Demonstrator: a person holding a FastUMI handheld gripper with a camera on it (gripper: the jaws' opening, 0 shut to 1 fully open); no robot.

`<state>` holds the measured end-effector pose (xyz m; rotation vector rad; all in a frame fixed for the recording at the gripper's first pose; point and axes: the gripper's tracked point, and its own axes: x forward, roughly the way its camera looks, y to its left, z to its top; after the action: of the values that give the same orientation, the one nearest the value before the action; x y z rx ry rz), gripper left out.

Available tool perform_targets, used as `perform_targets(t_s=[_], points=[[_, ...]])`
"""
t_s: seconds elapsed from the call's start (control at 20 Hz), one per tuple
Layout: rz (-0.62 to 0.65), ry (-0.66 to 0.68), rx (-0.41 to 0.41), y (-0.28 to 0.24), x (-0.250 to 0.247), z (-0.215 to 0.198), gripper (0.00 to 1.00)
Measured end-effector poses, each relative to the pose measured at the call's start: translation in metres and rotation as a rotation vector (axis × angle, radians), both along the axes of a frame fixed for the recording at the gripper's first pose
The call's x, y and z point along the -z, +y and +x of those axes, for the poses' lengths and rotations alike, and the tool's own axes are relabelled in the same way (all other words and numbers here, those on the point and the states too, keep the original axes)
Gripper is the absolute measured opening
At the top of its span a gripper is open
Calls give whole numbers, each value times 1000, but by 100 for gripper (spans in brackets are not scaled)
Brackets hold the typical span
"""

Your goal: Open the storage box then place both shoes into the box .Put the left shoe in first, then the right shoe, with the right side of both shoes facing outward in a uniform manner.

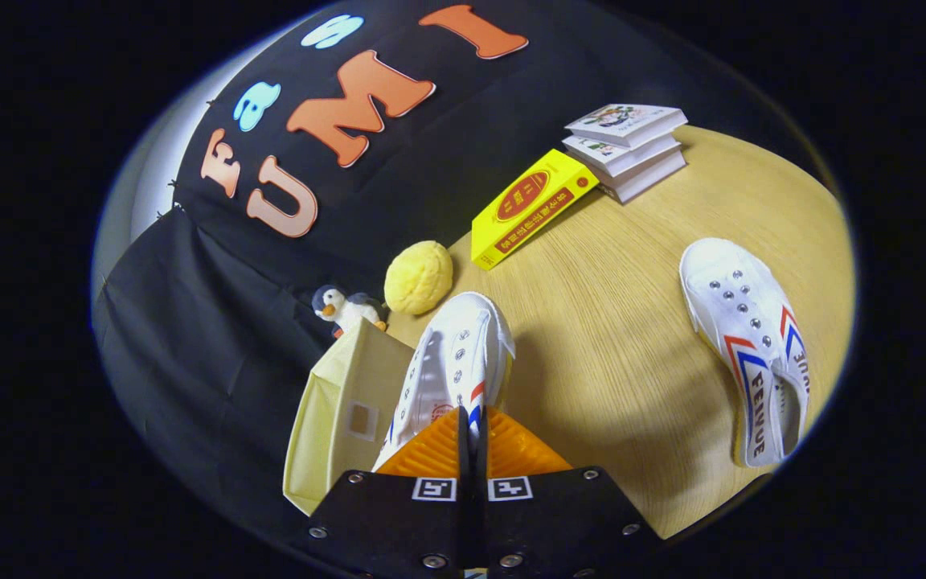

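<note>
Gripper view: the held shoe (453, 366), a white canvas sneaker with metal eyelets and red-and-blue side stripes, is clamped at its heel end between the two fingers of the gripper (472, 430), which are drawn nearly together with only the shoe's thin upper between them. The shoe's toe points away from the fingers and it hangs over the near edge of the storage box (344, 414), a pale cream fabric box with a small label window on its wall, standing just beside the held shoe. Whether the shoe's sole touches the box rim cannot be told. Beyond the box sits a small penguin toy (340, 309), and next to that a round yellow plush ball (419, 277). Well apart from the box, across the wooden table (608, 354), the second shoe (748, 346) lies on its side. Farther from the box lie a yellow carton (529, 207) and a stack of books (628, 149).
</note>
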<state>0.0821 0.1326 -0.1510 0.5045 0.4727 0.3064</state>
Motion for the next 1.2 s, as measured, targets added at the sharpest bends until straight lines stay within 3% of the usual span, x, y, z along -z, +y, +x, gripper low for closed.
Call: perform_targets(t_s=[0.25,0.45,0.85,1.2], points=[[-37,-69,-18,29,-62,-12,0],[-43,-85,-64,82,-82,-24,0],[-88,-17,-144,193,-36,-29,0],[-207,18,-137,225,14,-20,0]])
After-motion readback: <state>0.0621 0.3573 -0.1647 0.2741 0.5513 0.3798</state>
